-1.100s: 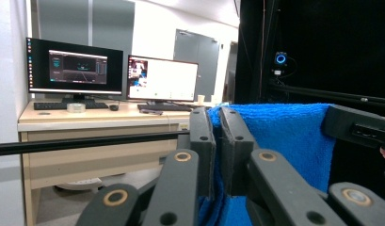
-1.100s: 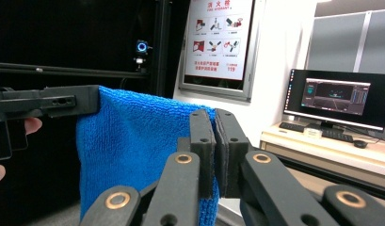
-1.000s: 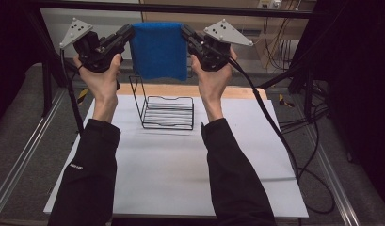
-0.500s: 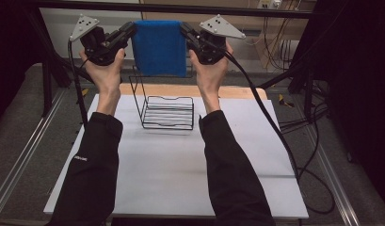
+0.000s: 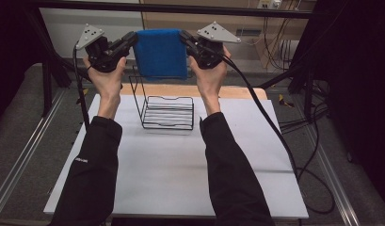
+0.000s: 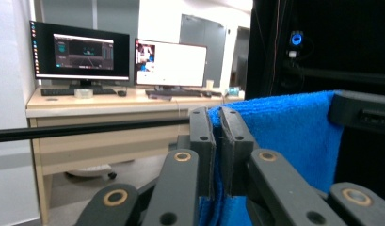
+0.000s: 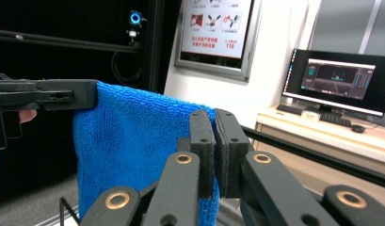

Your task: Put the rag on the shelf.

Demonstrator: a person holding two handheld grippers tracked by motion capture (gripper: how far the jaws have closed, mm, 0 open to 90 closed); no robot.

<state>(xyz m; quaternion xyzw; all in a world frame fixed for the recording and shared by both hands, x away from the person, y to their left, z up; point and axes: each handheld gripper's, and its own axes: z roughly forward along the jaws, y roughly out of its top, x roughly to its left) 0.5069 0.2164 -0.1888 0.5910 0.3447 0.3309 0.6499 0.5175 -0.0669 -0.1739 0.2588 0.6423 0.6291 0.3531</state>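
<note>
- Spreading under the whole scene, the counter (image 5: 256,155) carries a white sheet, and on its far part stands a black wire rack (image 5: 167,112) with an upright back frame and a low ribbed base.
- Hanging in the air above and just behind that rack is the blue towel (image 5: 161,52), stretched flat between the two tools, its lower edge near the top of the rack's back frame without clearly touching it.
- Holding the towel's upper left corner, the left tool (image 5: 131,40) has its jaws pressed together on the cloth; the left gripper view shows the blue pile pinched between the two black jaws (image 6: 217,141).
- Holding the upper right corner the same way, the right tool (image 5: 184,38) is clamped on the fabric, as the right gripper view confirms (image 7: 213,150).
- Judging by this layout, the step in hand is carrying the spread towel to the rack to drape it over the back frame.
- The next move likely calls for lowering both tools together and level, keeping the cloth taut, bringing it over the top wire so that it falls on both sides, and only then letting the jaws part.
</note>
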